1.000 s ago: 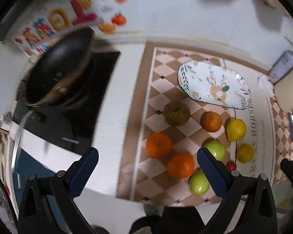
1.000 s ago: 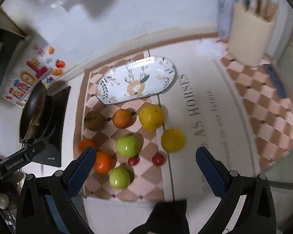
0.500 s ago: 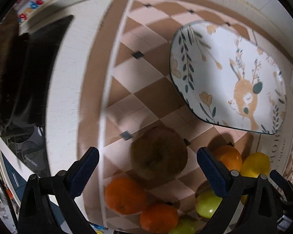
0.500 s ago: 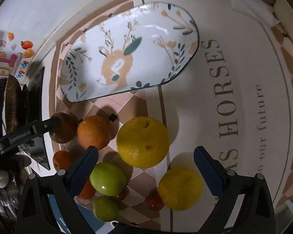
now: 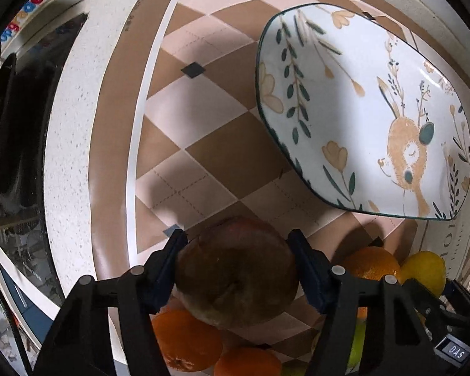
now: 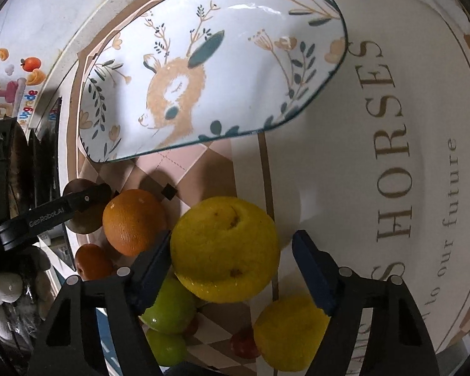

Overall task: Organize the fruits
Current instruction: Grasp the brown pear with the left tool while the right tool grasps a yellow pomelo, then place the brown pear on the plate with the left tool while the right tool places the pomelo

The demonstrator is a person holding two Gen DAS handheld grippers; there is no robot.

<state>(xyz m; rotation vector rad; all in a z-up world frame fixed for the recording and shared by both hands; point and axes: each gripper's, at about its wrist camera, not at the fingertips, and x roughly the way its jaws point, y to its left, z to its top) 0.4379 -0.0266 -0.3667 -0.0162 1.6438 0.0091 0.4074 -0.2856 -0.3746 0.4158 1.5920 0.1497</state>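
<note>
Glossy glazed plate (image 5: 360, 100); speckled stone counter (image 5: 75, 144); dimpled lemon (image 6: 225, 250).

left tool (image 5: 236, 261) lowered, closing around brown fruit (image 5: 235, 272) | right tool (image 6: 232, 261) lowered, closing around lemon (image 6: 224, 252)

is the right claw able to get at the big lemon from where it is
Probably yes: the right claw already straddles the big lemon, closing, one finger squeezed beside the orange, a gap still on the other side.

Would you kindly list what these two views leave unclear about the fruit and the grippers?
- Left wrist view: the brown fruit hides the spot beneath it; green fruit is mostly behind the left gripper, whose jaws are closing.
- Right wrist view: whether the right gripper, closing, presses the lemon on its right side.
</note>
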